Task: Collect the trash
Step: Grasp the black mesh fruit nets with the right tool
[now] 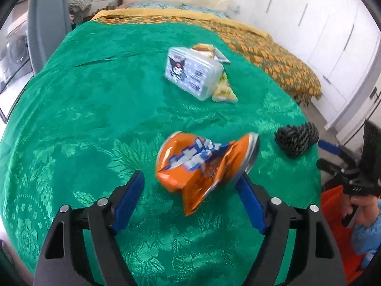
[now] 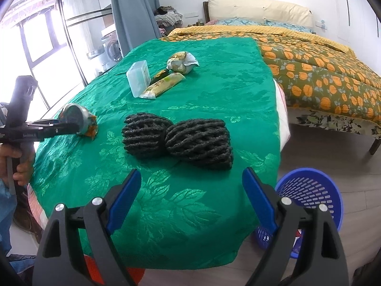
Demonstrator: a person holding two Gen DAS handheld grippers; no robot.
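A crumpled orange snack bag (image 1: pixel 204 164) sits blurred between the blue pads of my left gripper (image 1: pixel 190 190), over the green cloth. It lies against the right pad and clear of the left one, so the jaws stand open. The right wrist view shows the same bag (image 2: pixel 76 119) end-on at the far left, in front of the left gripper's black body. My right gripper (image 2: pixel 191 186) is open and empty above the table's near edge, just short of a black knitted bundle (image 2: pixel 178 140). A blue slotted basket (image 2: pixel 309 195) stands on the floor to the right of the table.
Farther back on the green tablecloth (image 1: pixel 83 119) stand a clear plastic box (image 1: pixel 190 74), a yellow wrapper (image 2: pixel 164 84) and a crumpled wrapper (image 2: pixel 182 63). A bed with an orange-patterned quilt (image 2: pixel 321 71) lies beyond. A person's hand (image 2: pixel 21 166) holds the left gripper's handle.
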